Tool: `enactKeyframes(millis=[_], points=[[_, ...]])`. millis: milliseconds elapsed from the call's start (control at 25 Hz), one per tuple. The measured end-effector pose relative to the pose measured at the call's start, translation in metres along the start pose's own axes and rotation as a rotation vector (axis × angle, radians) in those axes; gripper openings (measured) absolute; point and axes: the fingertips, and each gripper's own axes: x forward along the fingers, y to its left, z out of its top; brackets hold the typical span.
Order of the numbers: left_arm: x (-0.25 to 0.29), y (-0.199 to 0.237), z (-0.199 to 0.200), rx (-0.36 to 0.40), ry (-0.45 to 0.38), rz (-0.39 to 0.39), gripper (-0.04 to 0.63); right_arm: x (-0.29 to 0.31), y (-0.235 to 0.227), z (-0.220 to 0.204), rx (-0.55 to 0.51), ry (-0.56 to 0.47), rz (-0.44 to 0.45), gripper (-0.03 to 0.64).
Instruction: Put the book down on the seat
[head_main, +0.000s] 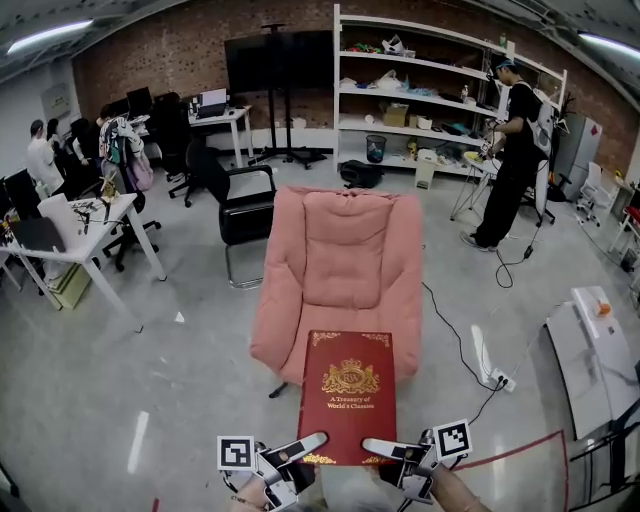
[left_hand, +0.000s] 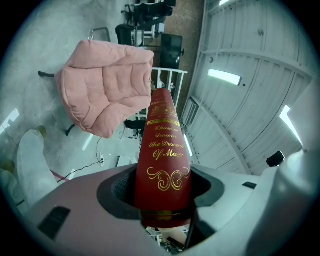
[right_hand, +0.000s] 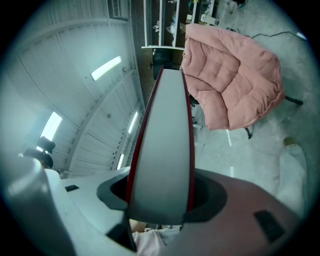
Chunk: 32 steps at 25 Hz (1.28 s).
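Note:
A thick red book (head_main: 348, 395) with gold print is held flat in the air, its far end over the front edge of the pink armchair's seat (head_main: 340, 330). My left gripper (head_main: 300, 447) is shut on its near left corner, at the spine (left_hand: 162, 165). My right gripper (head_main: 392, 449) is shut on the near right corner, at the white page edge (right_hand: 162, 160). The pink armchair (left_hand: 102, 92) lies straight ahead in both gripper views (right_hand: 232, 80).
A black office chair (head_main: 238, 205) stands behind the armchair on the left. A white desk (head_main: 95, 235) is at far left, shelves (head_main: 430, 95) and a standing person (head_main: 510, 150) at the back right. A cable and power strip (head_main: 495, 378) lie on the floor at right.

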Motion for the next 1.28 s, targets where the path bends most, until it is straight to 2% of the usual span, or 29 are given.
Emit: enactKeyframes(millis=[480,1280], points=[[0.054,0.028,0.069,-0.032,-0.033,0.022,0.247,0.011,-0.04,0.084,0.054,0.029,-0.011,0.259],[0.122,0.096,0.18,-0.119,-0.075,0.102,0.245,0.038,-0.119,0.205,0.157,0.066,-0.058,0.259]])
